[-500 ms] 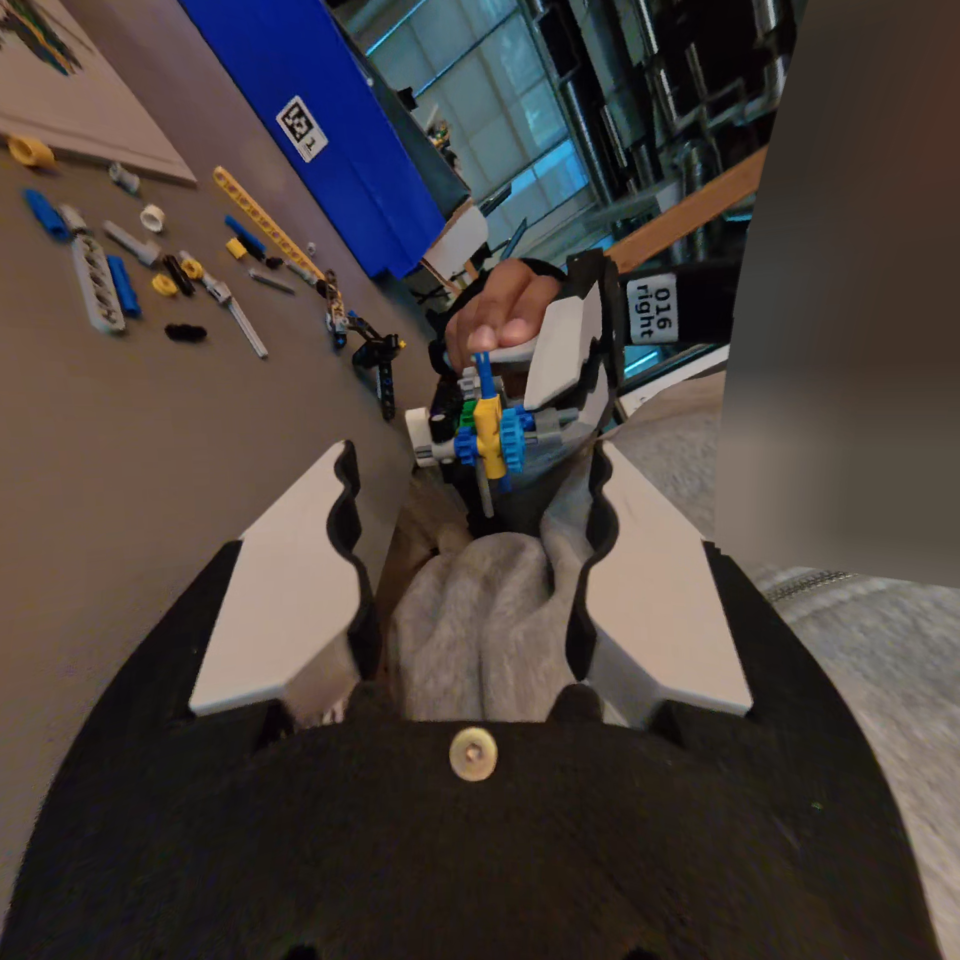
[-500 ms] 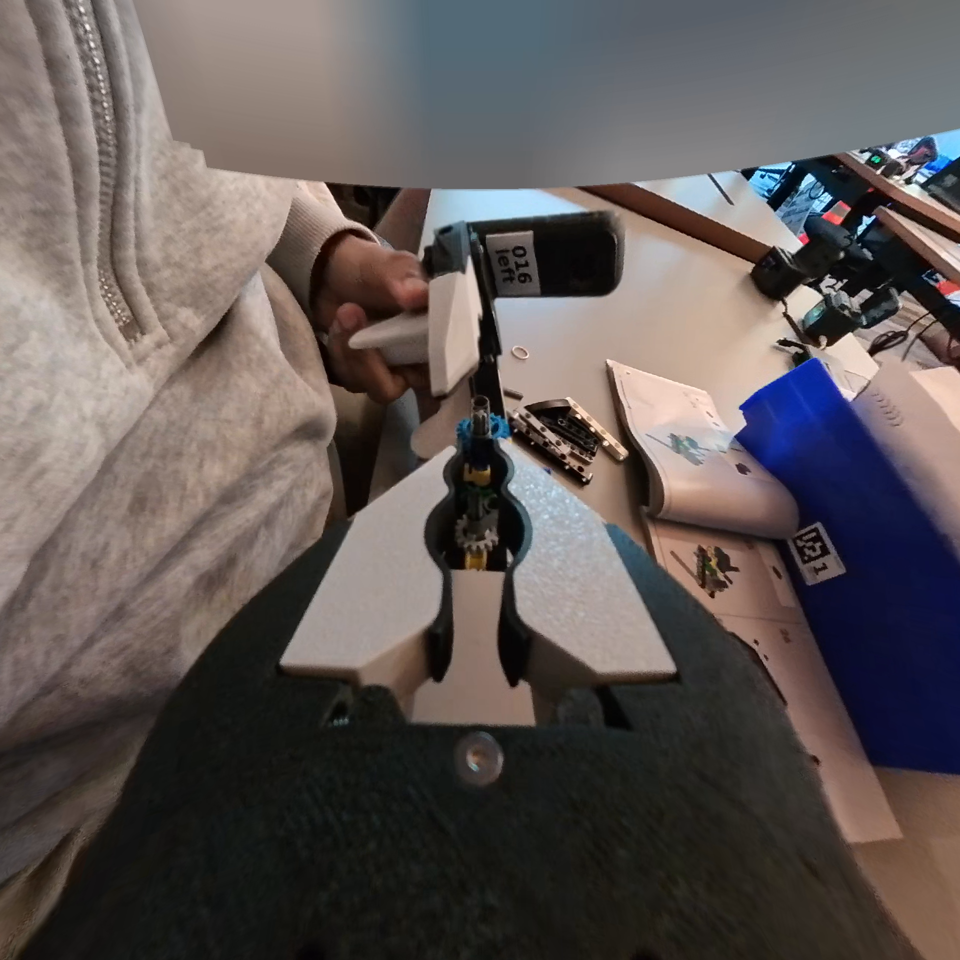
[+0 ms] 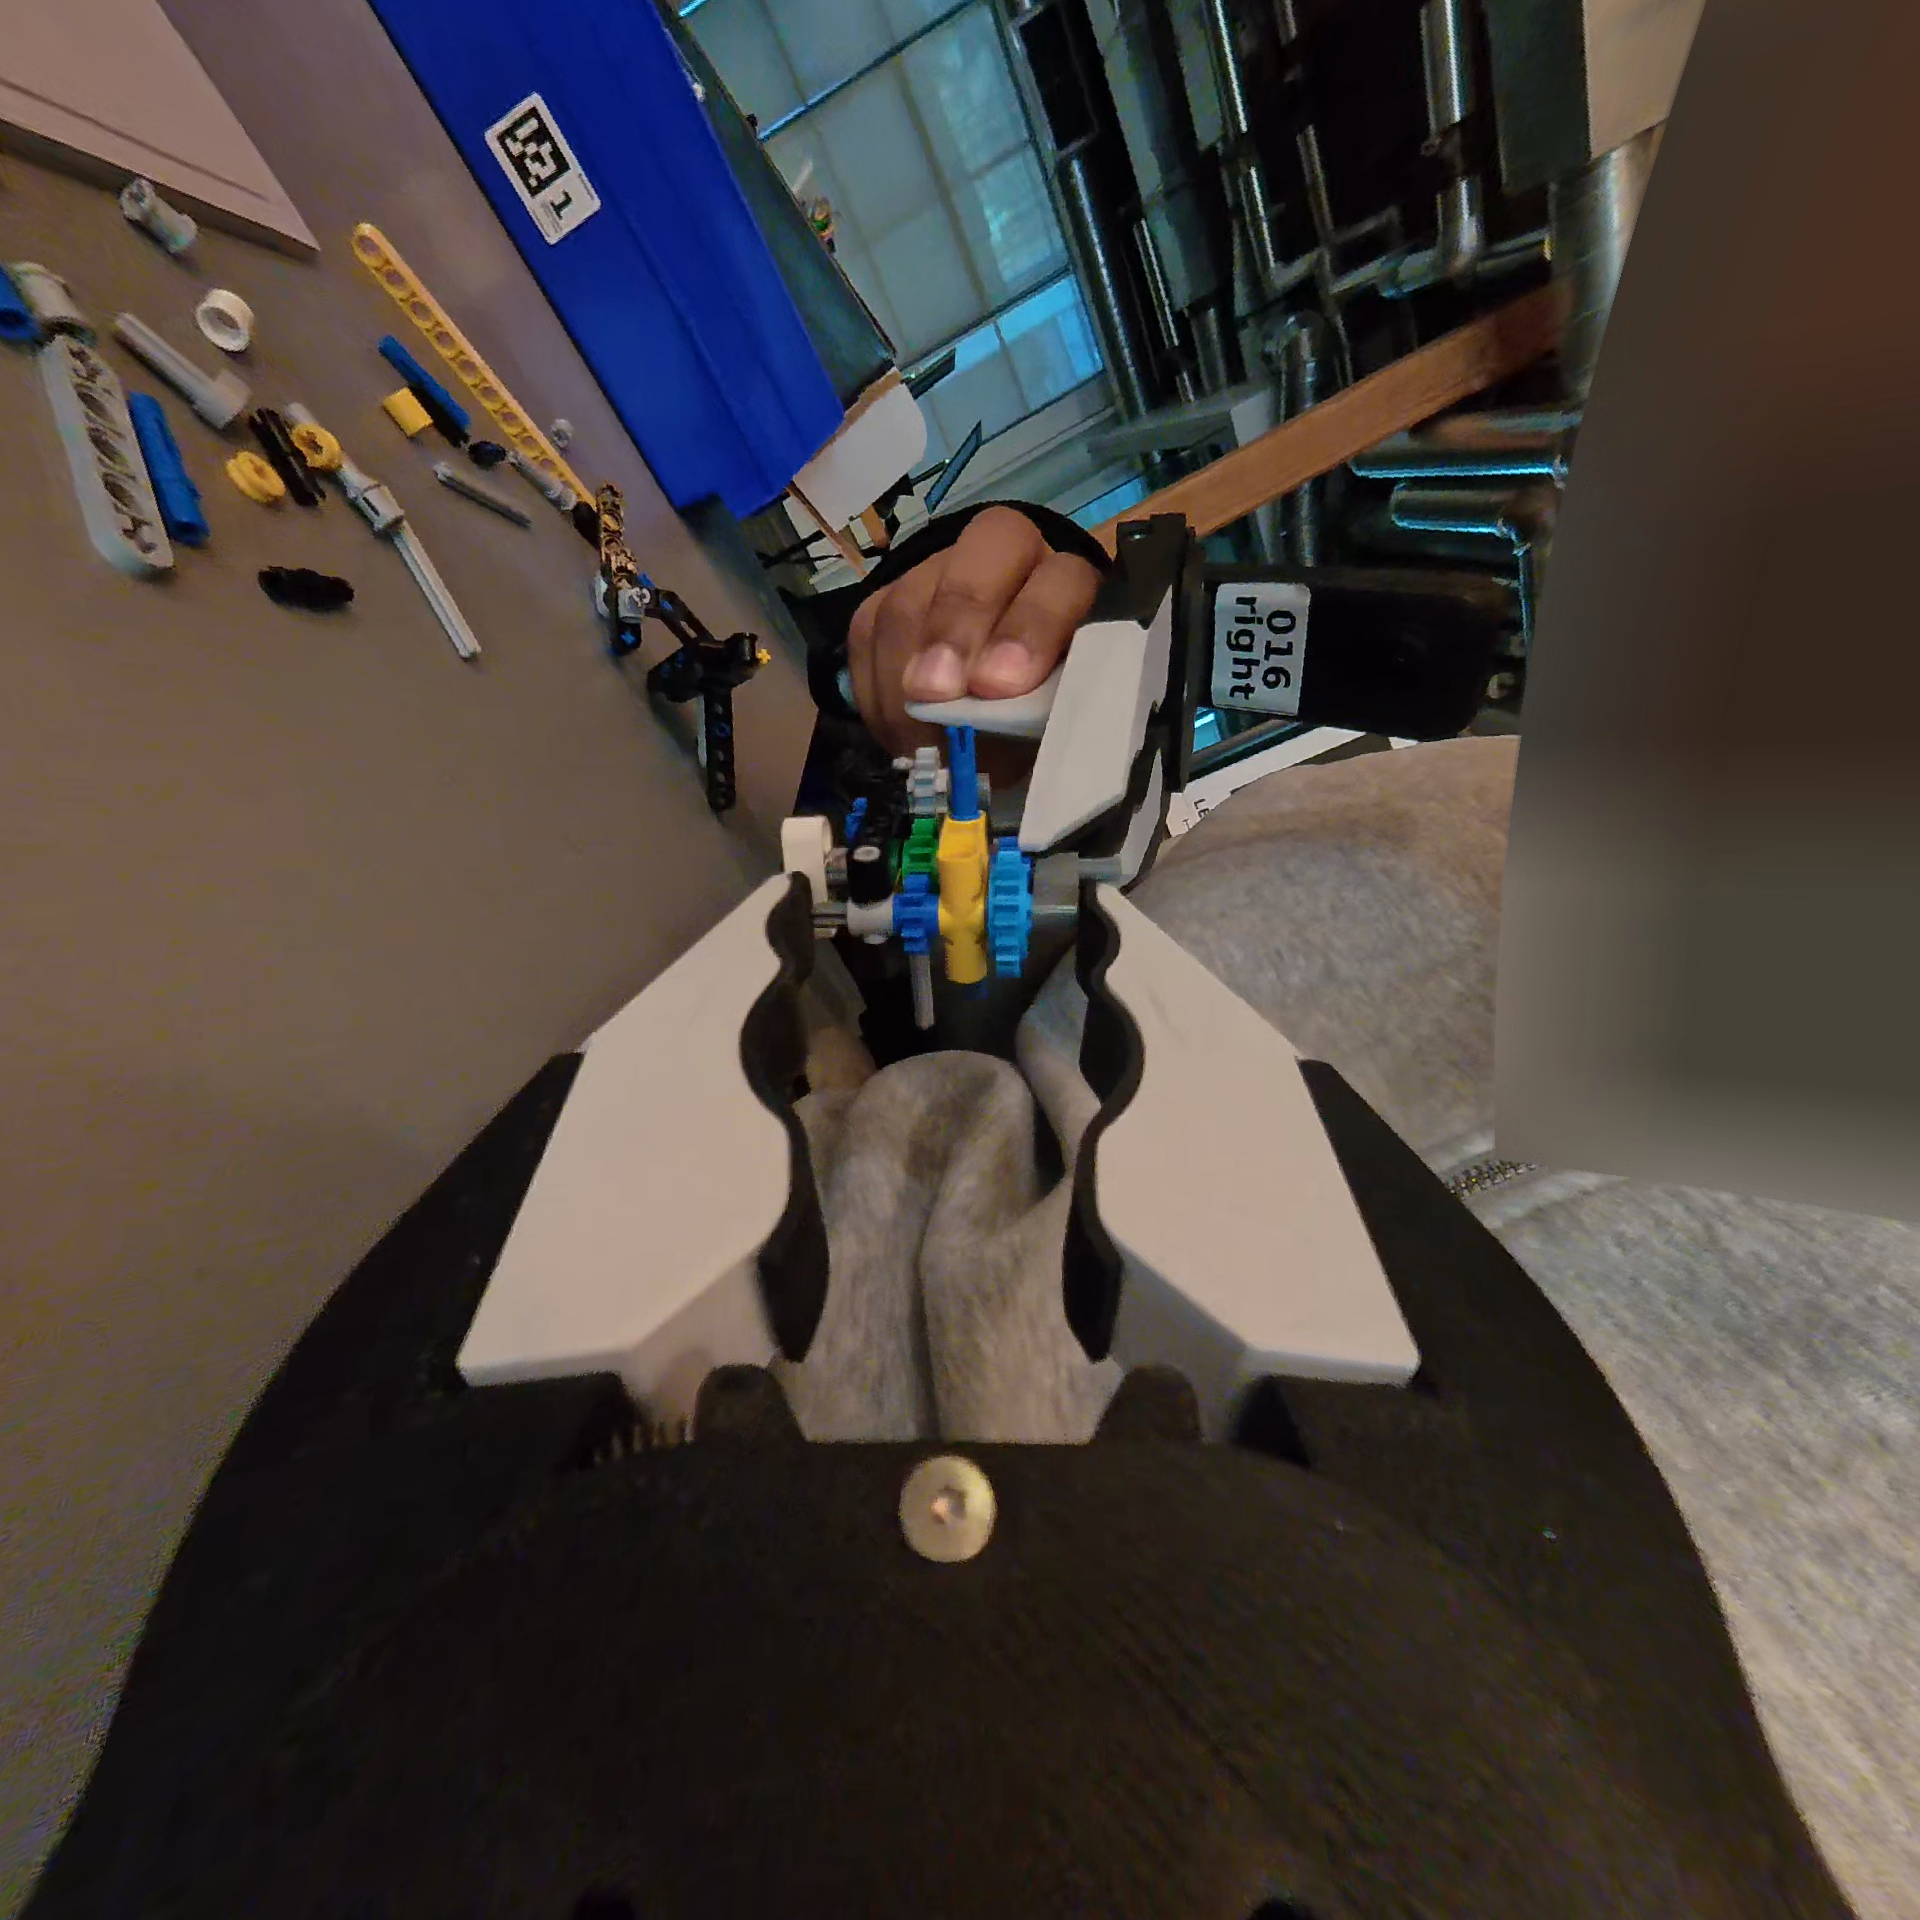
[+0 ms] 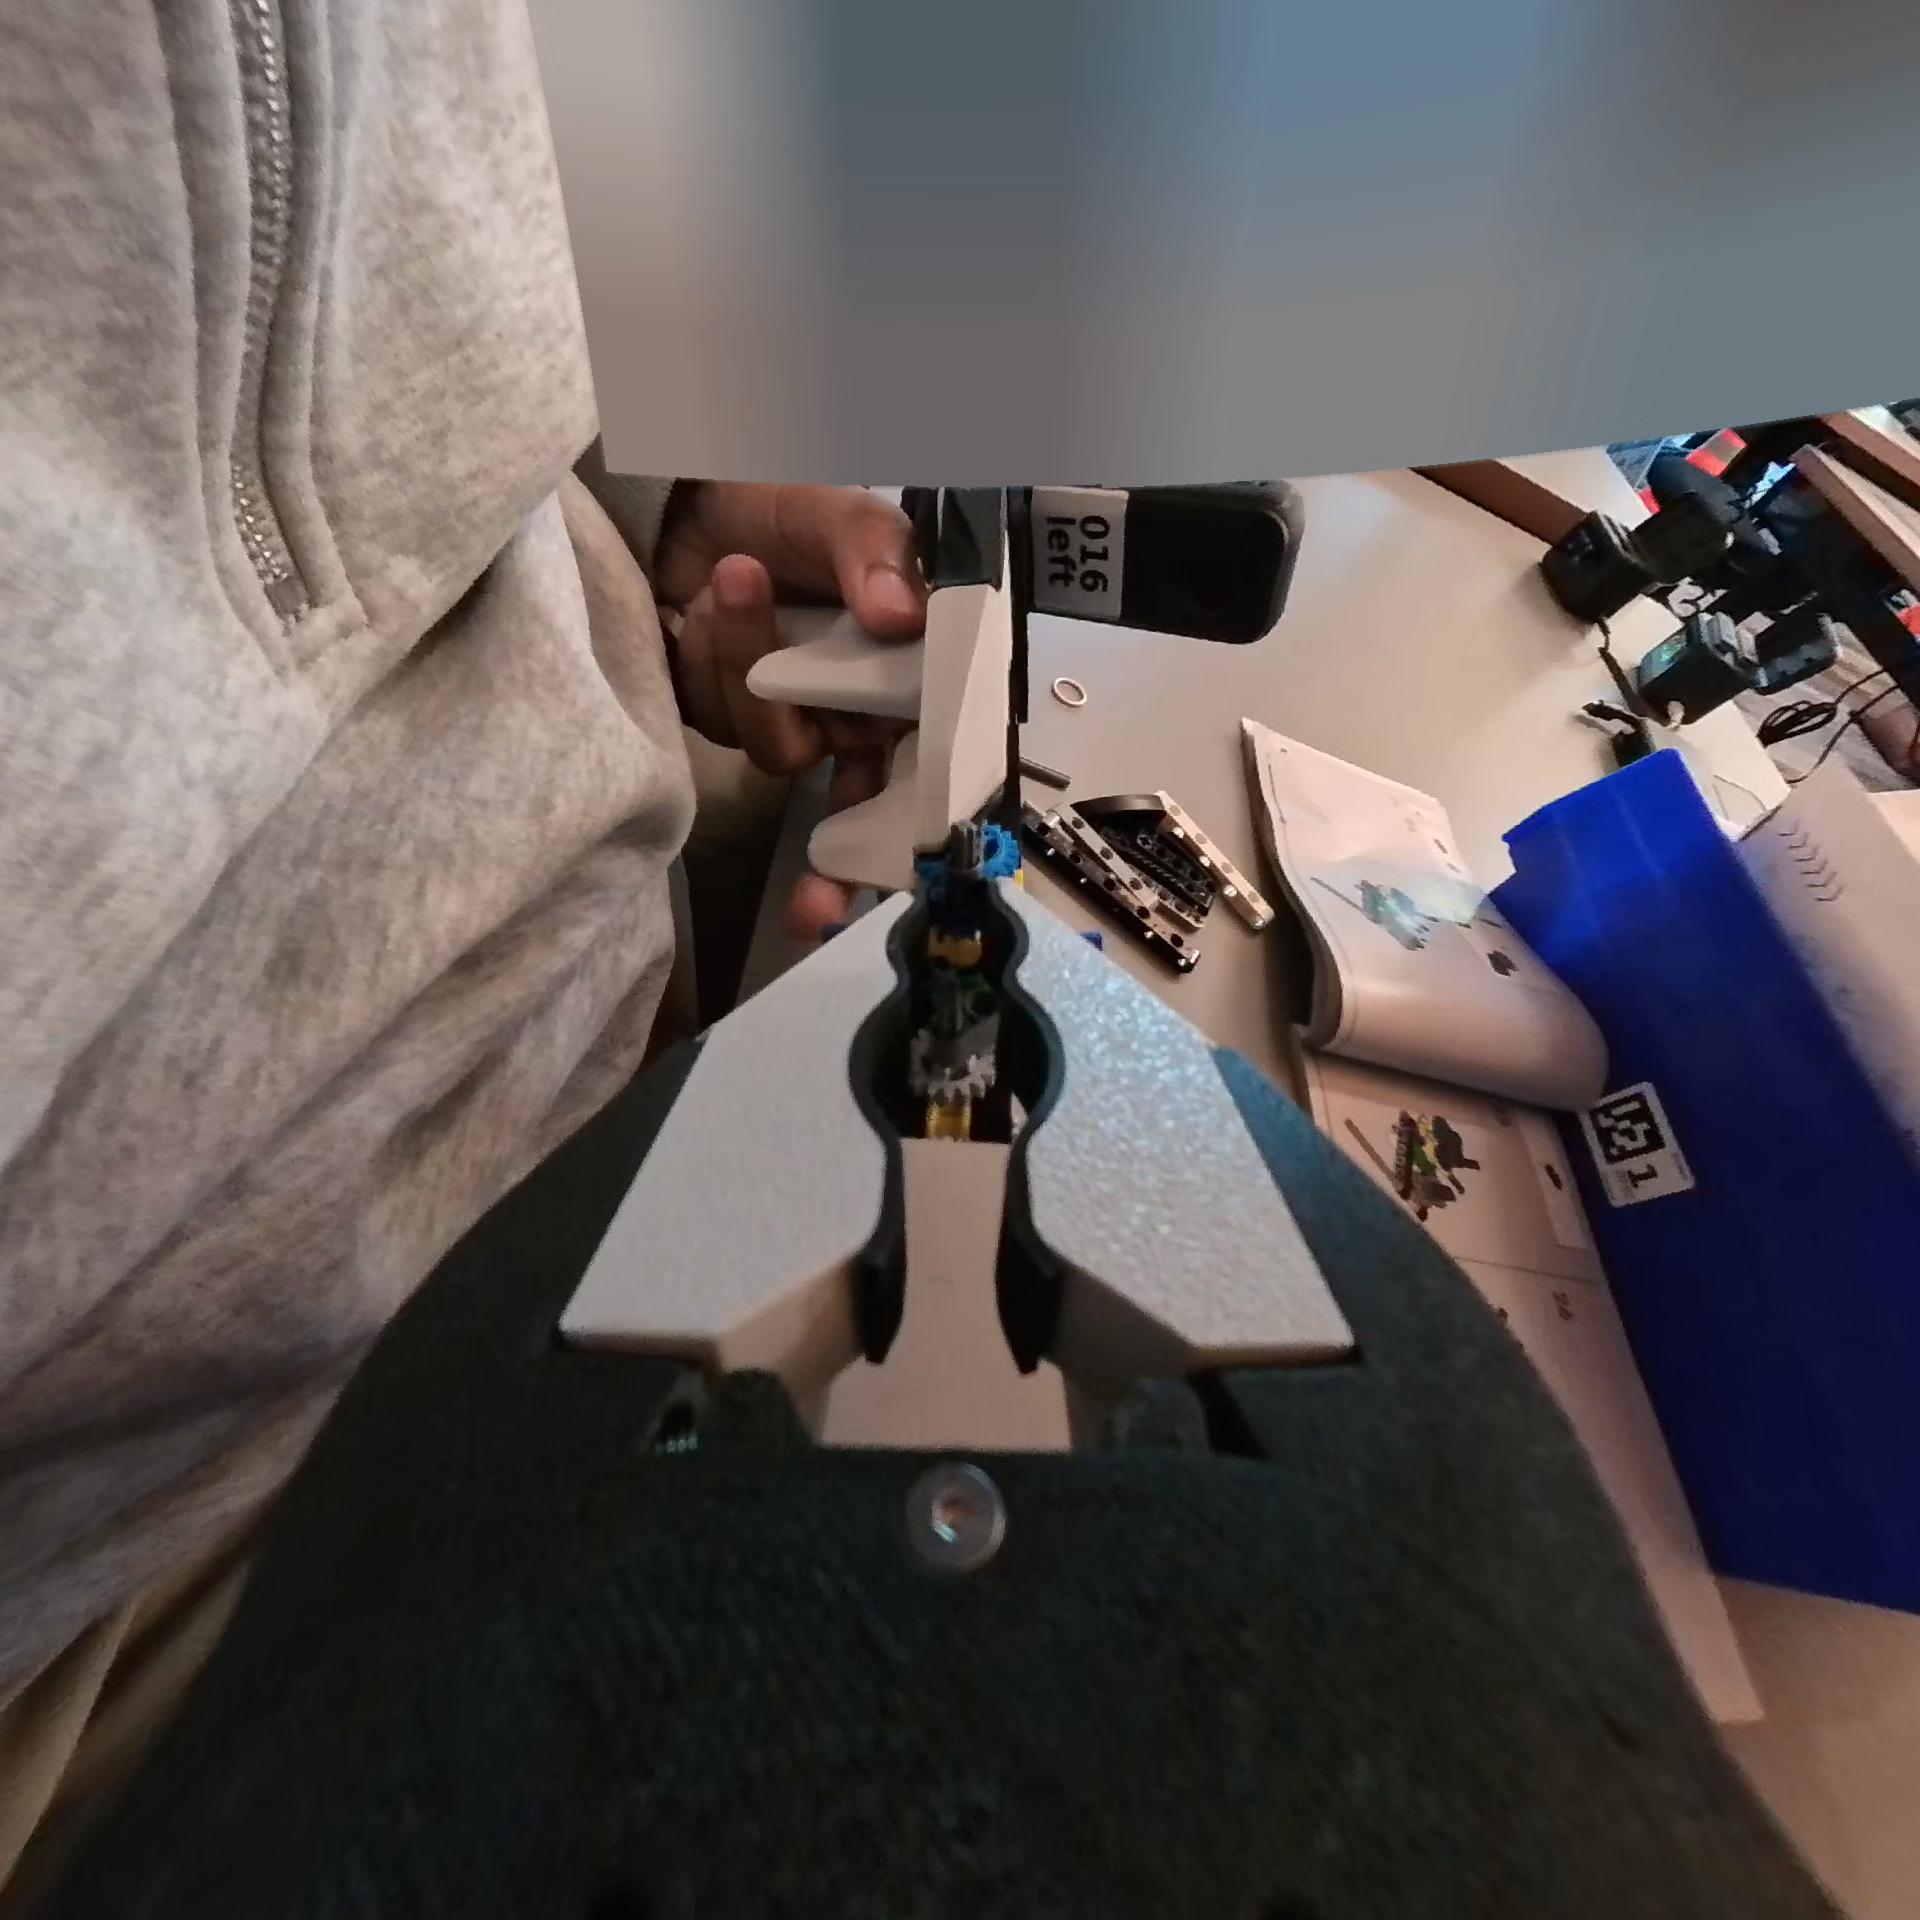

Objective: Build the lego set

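Observation:
My right gripper [image 4: 958, 914] is shut on a small lego gear assembly [image 4: 956, 1023] with blue gears, a yellow connector, green and grey parts. In the left wrist view the same assembly [image 3: 940, 873] hangs off the table edge, just beyond my open left gripper [image 3: 943, 904], whose fingertips flank its grey axle ends. The right gripper [image 3: 1101, 727] shows there too, held by a hand above the assembly. The left gripper also shows in the right wrist view [image 4: 935, 748], close behind the assembly.
Loose lego pieces lie on the brown table [image 3: 312, 935]: a yellow beam [image 3: 457, 353], a grey beam [image 3: 99, 457], a black sub-build [image 3: 691, 675]. A blue bin [image 3: 644, 239] stands behind. An instruction booklet [image 4: 1382, 894] and black-grey beams [image 4: 1132, 873] lie near. A grey hoodie [image 4: 260, 831] is close. The grippers are tip to tip, or close to it.
My left gripper has moved forward to the assembly, so its fingertips now sit on either side of it. The right gripper still holds the assembly.

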A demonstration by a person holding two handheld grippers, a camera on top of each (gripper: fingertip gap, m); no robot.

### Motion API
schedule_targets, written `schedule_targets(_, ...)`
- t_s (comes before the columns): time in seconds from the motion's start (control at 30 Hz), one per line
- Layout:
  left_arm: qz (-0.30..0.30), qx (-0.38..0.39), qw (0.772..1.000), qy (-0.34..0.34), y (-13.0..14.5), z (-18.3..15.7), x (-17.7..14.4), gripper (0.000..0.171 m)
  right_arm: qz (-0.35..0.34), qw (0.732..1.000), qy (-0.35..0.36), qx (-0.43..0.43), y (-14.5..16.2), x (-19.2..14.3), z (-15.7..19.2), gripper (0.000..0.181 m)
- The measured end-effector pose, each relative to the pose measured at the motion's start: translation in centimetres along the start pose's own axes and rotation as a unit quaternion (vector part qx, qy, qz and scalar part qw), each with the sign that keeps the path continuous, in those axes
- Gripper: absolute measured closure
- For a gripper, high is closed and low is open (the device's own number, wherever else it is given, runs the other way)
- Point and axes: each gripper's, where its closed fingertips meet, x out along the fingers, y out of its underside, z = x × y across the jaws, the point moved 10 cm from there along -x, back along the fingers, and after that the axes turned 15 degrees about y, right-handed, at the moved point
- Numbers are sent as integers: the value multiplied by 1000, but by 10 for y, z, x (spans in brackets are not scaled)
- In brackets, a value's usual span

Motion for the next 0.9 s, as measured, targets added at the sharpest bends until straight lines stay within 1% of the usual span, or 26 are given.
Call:
schedule_targets(0.37, 1, 7, 1000, -10, -1, 0, 0, 124, 3, 1000, 8, -16, 1, 1, 1, 173)
schedule_targets(0.63, -1, 11, 1000, -7, -1, 0, 0, 123, -1, 1000, 17, -9, 2, -1, 0, 173)
schedule_targets(0.73, -2, 9, 1000, 2, -1, -1, 0, 117, -1, 1000, 21, -6, 2, -3, 0, 173)
schedule_targets(0.9, 4, 8, 1000, -1, 0, 0, 0, 115, 3, 1000, 22, 4, 5, -4, -1, 173)
